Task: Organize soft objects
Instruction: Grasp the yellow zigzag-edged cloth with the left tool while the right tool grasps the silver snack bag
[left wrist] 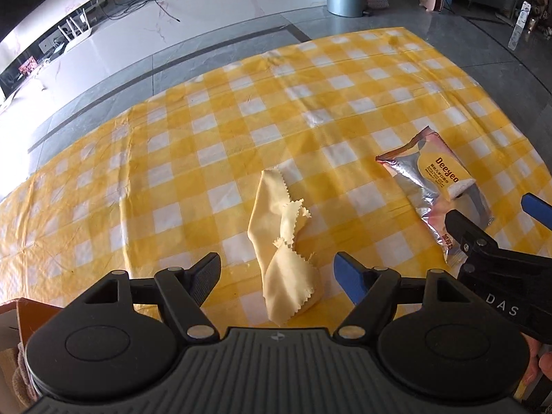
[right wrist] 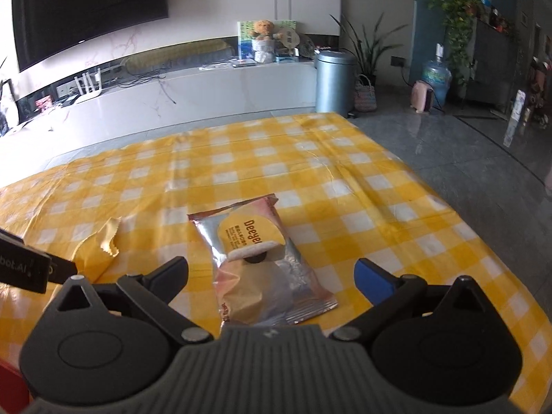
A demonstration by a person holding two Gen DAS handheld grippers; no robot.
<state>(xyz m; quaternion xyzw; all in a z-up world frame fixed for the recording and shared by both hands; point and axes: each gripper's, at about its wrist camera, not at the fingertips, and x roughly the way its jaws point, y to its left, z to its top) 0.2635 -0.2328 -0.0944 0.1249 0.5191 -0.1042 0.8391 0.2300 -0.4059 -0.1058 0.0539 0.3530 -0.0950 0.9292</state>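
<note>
Yellow-and-white checked cloth covers the whole work surface, spread flat over a grey tiled floor. Low in the centre of the left wrist view lies a pale yellow rag with zigzag-cut edges, crumpled and folded over itself. The left gripper hangs above its near end with both jaws spread wide — one finger on either side of the rag, neither touching it.

At the right of that same view sits a silvery foil packet printed "Deeyeo", flat on the cloth and well apart from the rag. The right gripper reaches in from the lower right edge, its black finger over the packet's near end.

From the right wrist view the foil packet fills the lower centre, lying between the fingers of the right gripper — jaws fully spread, no pad pressing on it. The rag shows at the left, partly behind the body of the left gripper, which enters at the left edge. A grey bin stands beyond the cloth's far edge, in the upper centre.
</note>
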